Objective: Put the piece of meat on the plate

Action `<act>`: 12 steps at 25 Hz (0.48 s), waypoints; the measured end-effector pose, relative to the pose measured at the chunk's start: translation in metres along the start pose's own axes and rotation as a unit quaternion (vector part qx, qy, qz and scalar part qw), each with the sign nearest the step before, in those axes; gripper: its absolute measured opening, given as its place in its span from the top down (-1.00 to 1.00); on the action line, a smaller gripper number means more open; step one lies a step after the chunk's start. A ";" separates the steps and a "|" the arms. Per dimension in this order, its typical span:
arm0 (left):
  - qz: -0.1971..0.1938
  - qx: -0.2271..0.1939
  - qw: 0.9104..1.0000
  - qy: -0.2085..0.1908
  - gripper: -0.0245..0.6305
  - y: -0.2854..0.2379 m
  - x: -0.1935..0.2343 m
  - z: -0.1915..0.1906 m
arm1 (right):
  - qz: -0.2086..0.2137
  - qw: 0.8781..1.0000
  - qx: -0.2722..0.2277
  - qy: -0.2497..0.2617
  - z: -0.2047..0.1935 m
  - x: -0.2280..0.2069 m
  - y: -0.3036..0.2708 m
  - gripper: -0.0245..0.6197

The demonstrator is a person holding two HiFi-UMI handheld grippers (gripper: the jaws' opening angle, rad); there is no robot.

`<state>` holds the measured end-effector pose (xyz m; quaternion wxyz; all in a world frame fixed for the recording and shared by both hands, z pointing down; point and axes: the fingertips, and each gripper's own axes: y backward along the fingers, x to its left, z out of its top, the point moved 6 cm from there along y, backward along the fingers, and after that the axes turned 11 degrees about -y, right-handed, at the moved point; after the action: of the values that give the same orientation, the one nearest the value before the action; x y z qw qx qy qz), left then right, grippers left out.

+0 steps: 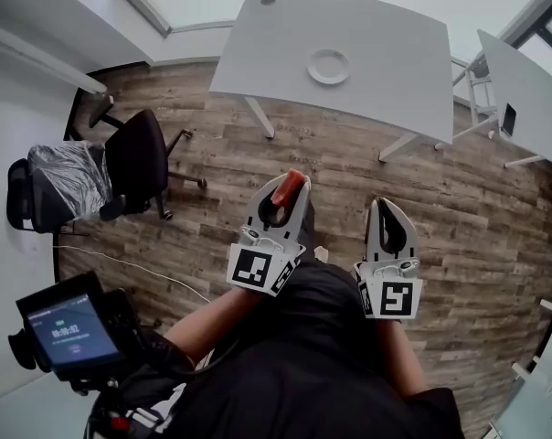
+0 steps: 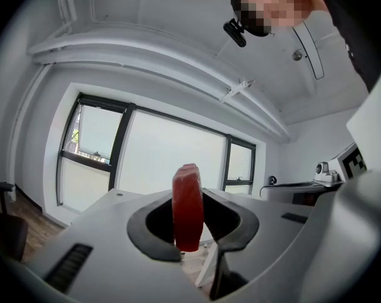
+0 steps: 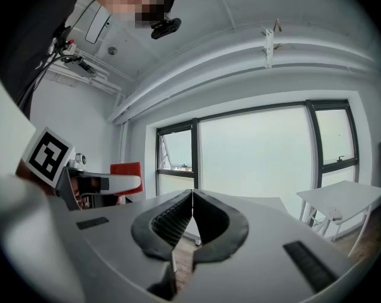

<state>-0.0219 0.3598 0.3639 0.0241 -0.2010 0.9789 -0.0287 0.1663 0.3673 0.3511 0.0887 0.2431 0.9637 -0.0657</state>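
Close to the person's body, at the near left, a screen shows a timer. Just beyond it, both grippers point away over the wooden floor. The left gripper clamps the meat, a red slab standing on edge between its jaws. In the left gripper view the slab's top pokes above the jaw tips and its lower end hangs in the hollow between them. The right gripper is just to the right of the left one, not touching it. It holds nothing, and its jaws are pressed together. Farther off on the left a black chair stands on the floor. Far ahead, a white table carries the plate, round and white, well apart from the meat. A second table stands at the far right.
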 end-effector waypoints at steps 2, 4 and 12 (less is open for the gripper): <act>-0.004 -0.005 1.000 -0.003 0.63 -0.005 0.001 0.003 | -0.003 1.000 -0.005 -0.002 0.004 -0.002 -0.002 0.90; -0.005 -0.010 1.000 -0.004 0.63 -0.026 0.019 0.006 | -0.004 1.000 -0.004 -0.003 0.009 -0.008 -0.028 0.90; -0.007 -0.008 1.000 0.024 0.63 -0.102 0.078 0.009 | -0.016 1.000 0.002 0.018 0.037 -0.025 -0.128 0.90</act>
<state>-0.0532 0.2350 0.3592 -0.0015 -0.2071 0.9780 -0.0258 0.1313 0.2381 0.3305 0.0701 0.2285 0.9689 -0.0643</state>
